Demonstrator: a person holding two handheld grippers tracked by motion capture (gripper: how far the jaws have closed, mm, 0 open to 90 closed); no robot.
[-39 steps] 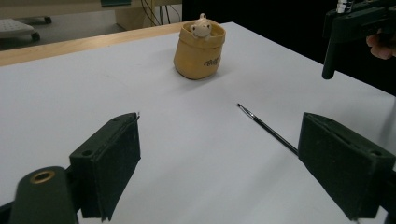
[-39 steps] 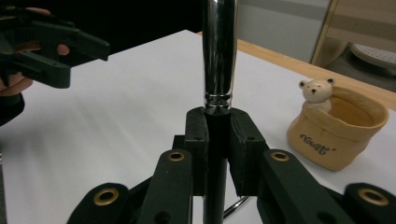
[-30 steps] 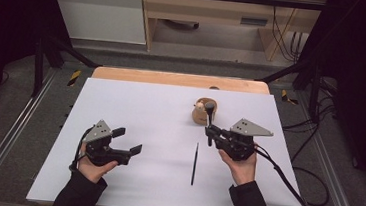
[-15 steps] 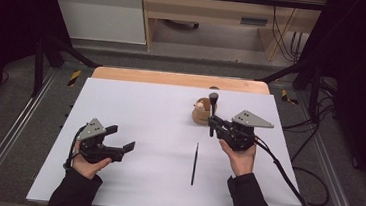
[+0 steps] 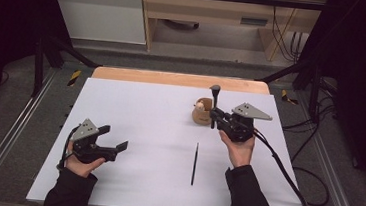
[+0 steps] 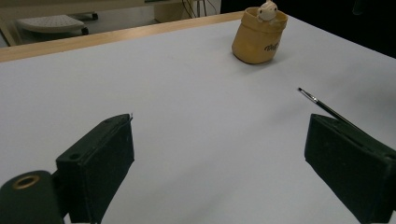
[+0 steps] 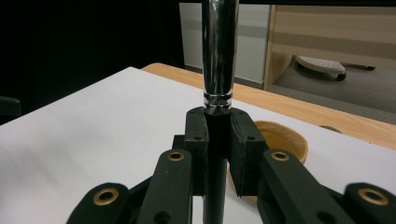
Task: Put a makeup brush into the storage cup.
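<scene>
My right gripper is shut on the black handle of a thick brush, which stands upright with its dark head on top. In the right gripper view the silver ferrule of the thick brush rises just above the right gripper. Right beside it sits a tan cup with a small pale figure on its rim; the cup lies just behind the jaws. My left gripper hovers open near the front left, nothing between its fingers. A thin black brush lies flat on the white board.
The white board covers the table, with a wooden strip along its far edge. From the left gripper view the cup stands far ahead and the thin brush lies to the right. Cables trail off the right side.
The right hand has carried the thick brush away from the person, up beside the cup. The left hand has drifted to the left, jaws still wide.
</scene>
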